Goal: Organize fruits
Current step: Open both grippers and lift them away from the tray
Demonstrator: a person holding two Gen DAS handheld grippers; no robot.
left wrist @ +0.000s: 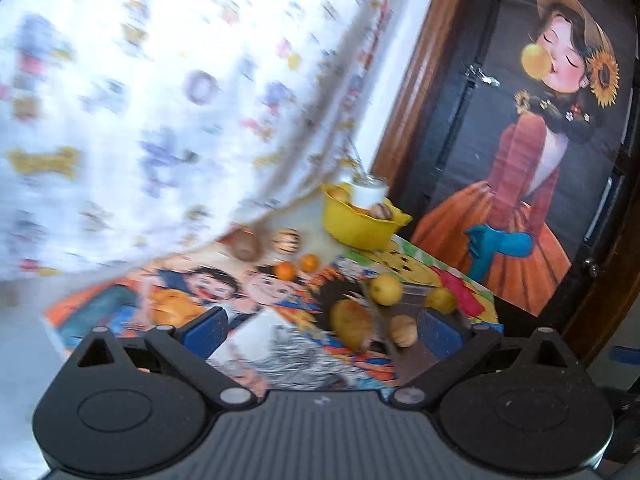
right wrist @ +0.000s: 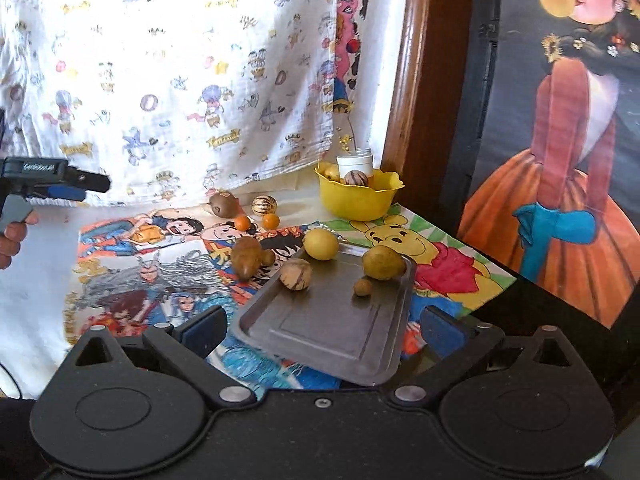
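Both tools stood with jaws apart, nothing held: right tool (right wrist: 322, 330), left tool (left wrist: 320, 326). Metal tray (right wrist: 320, 336) with fruit lay directly ahead of right tool, nearer; yellow bowl (right wrist: 356, 200) beyond, well apart.

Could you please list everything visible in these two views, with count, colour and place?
metal tray: one, grey, on the mat, near edge.
fruits on tray: four; round yellow one, yellow-green pear-shaped one, striped tan one, small tan one.
yellow plastic bowl: one, back of table, holding fruit and a white jar.
small orange fruits: two, behind the tray.
cartoon-print mat: one, multicoloured, under everything.
left gripper: open, empty.
right gripper: open, empty.
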